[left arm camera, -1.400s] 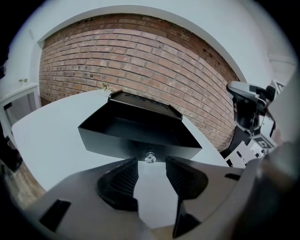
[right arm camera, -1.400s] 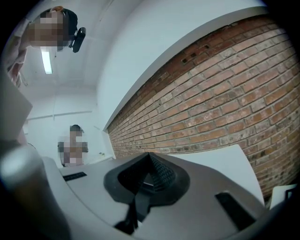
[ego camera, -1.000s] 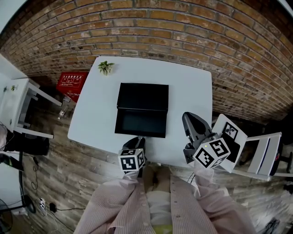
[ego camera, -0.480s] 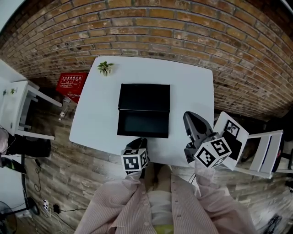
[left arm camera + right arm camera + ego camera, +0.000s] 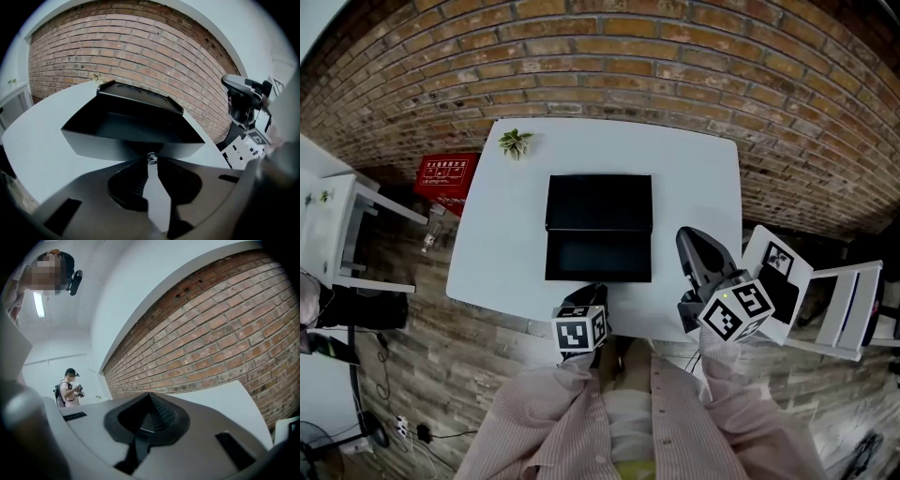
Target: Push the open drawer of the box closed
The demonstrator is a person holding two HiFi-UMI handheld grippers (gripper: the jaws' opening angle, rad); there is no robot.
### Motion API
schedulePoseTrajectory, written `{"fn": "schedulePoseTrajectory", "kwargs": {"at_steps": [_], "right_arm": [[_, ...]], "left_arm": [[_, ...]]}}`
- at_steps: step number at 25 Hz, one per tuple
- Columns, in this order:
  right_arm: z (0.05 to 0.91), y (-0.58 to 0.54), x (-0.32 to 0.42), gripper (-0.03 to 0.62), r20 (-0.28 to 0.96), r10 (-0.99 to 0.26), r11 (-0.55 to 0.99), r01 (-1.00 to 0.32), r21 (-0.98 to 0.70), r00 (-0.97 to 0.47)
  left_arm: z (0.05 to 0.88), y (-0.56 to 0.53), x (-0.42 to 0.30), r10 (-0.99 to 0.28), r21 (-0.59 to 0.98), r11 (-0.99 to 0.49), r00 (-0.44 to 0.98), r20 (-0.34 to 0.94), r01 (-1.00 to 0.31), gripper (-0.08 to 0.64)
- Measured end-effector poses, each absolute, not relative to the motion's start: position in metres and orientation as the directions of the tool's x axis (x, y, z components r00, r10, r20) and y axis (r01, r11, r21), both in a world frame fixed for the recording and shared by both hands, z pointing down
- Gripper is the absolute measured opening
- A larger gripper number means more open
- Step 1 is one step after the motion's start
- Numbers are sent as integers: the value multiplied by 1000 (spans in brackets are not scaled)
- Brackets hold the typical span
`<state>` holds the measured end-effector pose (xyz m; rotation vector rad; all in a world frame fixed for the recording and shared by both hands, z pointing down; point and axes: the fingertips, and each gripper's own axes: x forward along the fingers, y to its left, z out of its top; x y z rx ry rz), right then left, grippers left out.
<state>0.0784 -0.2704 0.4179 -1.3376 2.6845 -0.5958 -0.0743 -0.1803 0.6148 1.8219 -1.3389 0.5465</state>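
Note:
A black box (image 5: pixel 600 200) sits mid-table, and its open drawer (image 5: pixel 598 255) is pulled out toward me. The left gripper view shows the drawer's front wall (image 5: pixel 117 145) close up, with a small metal knob (image 5: pixel 151 158) on it. My left gripper (image 5: pixel 151 161) is at that front; its jaws have just been closing and now pinch the knob between their tips. In the head view the left gripper (image 5: pixel 589 291) meets the drawer's near edge. My right gripper (image 5: pixel 686 236) hovers over the table's right front part, shut and empty, with its tips (image 5: pixel 150 395) pointing along the brick wall.
The white table (image 5: pixel 694 178) carries a small plant (image 5: pixel 517 141) at its far left corner. A red box (image 5: pixel 445 173) and a white shelf (image 5: pixel 337 225) stand on the floor to the left, a white chair (image 5: pixel 848 309) to the right. A person (image 5: pixel 70 389) stands far off.
The head view has shifted slightly to the left. Both grippers keep their places at the table's front edge, and the drawer stands equally far out.

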Motion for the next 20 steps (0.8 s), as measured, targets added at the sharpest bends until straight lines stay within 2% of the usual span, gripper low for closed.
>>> {"fn": "schedulePoseTrajectory", "kwargs": {"at_steps": [20], "right_arm": [[414,-277,78,3,82,-797,531,-758,-378,-599]], "left_arm": [[612,-192,-76,-569,350,-139,364,737,-926,58]]}}
